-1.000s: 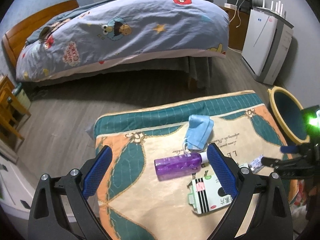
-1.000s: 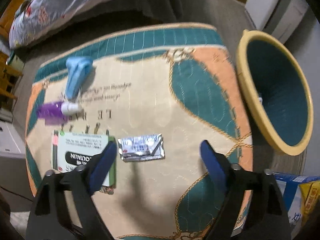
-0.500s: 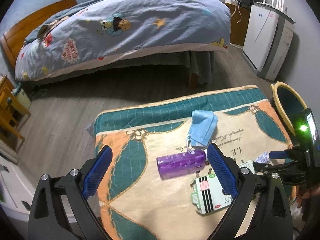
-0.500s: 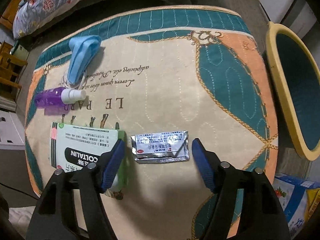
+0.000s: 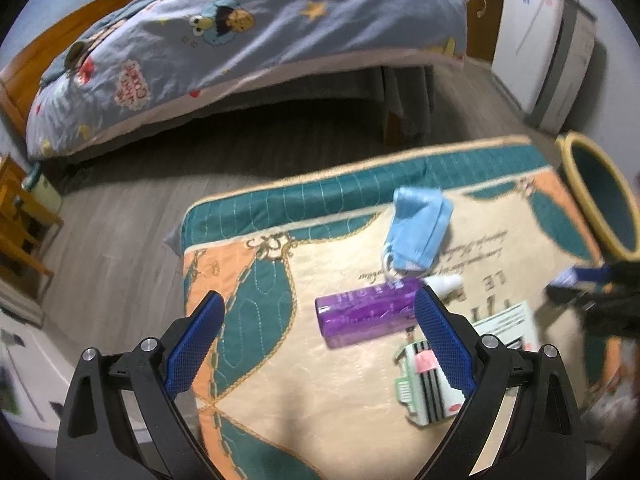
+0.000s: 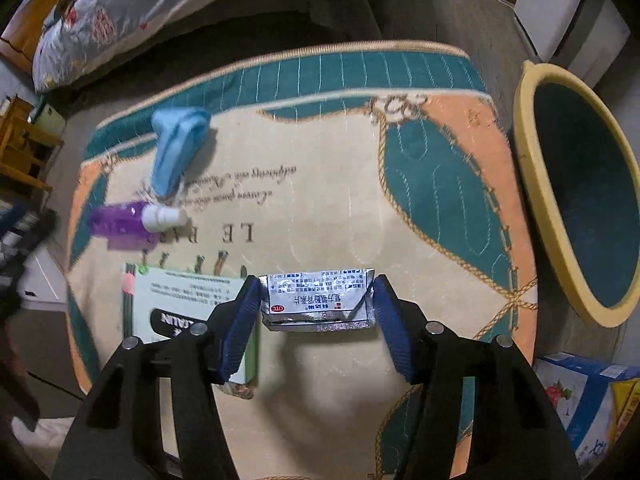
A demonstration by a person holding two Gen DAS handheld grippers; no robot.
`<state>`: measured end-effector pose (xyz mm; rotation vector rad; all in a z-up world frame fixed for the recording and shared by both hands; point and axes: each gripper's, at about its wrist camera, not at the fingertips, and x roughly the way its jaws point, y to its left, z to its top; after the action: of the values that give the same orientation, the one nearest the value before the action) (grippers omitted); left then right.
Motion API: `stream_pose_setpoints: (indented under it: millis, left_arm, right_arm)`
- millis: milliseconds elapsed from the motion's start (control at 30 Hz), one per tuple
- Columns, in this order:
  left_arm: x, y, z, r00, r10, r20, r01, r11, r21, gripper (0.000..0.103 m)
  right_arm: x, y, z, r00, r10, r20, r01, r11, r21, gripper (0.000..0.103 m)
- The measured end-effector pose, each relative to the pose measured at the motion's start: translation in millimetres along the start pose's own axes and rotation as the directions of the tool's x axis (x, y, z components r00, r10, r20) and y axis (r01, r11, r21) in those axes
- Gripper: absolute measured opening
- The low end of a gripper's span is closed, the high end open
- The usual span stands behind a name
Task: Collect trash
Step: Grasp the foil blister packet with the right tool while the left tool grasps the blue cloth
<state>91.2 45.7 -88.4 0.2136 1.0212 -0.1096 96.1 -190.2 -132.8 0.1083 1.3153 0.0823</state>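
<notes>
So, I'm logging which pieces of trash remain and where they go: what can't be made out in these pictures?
- Green-and-white box: its near end is covered by the right hand-held gripper in the right wrist view.
- Foil packet: print too small to read.
- Bin: cut off by the edge in both views, so its contents stay unseen.
- Right hand-held gripper in the left wrist view: blurred.
- Purple bottle: label illegible.

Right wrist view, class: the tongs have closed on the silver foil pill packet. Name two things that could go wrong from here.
1. The right tongs pinch the silver foil pill packet only by its two ends, and it is already buckling; it may fold and slip out.
2. The left finger overlaps the green-and-white medicine box, so lifting might drag or nudge the box.
3. The yellow-rimmed teal bin stands beyond the table edge; an early release could miss it.
</notes>
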Motion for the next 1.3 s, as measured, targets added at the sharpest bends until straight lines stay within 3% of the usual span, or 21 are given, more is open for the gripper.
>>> stream_pose_setpoints:
  millis: [200, 367, 633, 833, 867, 900, 967, 1300]
  left_arm:
    - [16, -15, 14, 1.0, -0.012, 0.004, 0.012, 1.0, 0.022, 0.095]
    - [33, -30, 29, 0.998, -0.066, 0.021, 0.066, 0.998, 0.006, 0.095]
    - [61, -65, 42, 0.994, -0.11, 0.013, 0.109, 0.992, 0.062, 0.091]
    - [84, -84, 47, 0.991, -0.118, -0.055, 0.123, 0.987, 0.101, 0.054]
    - [87, -86, 47, 0.992, -0.11, -0.063, 0.117, 0.987, 0.106, 0.037]
    - [88, -87, 48, 0.992, -0.108, -0.07, 0.115, 0.988, 0.106, 0.028]
    - [87, -89, 48, 0.993, -0.1, -0.067, 0.108, 0.988, 0.114, 0.021]
    - [39, -98, 60, 0.991, -0.126, 0.05, 0.119, 0.986, 0.116, 0.018]
  right_arm:
    - [-17, -12, 10, 0.998, 0.03, 0.063, -0.032, 0.999, 0.03, 0.058]
    - [-33, -32, 26, 0.993, 0.046, 0.113, -0.054, 0.996, 0.068, 0.058]
    - [-40, -59, 47, 0.983, 0.099, 0.152, -0.118, 0.985, 0.126, 0.058]
    - [-39, -67, 53, 0.982, 0.104, 0.157, -0.125, 0.984, 0.126, 0.058]
    - [-41, -68, 54, 0.982, 0.106, 0.159, -0.126, 0.984, 0.125, 0.058]
    - [-41, -68, 54, 0.981, 0.108, 0.161, -0.129, 0.984, 0.123, 0.058]
    - [-43, -71, 54, 0.98, 0.106, 0.167, -0.127, 0.984, 0.123, 0.058]
    - [-62, -83, 52, 0.973, 0.098, 0.208, -0.132, 0.98, 0.152, 0.058]
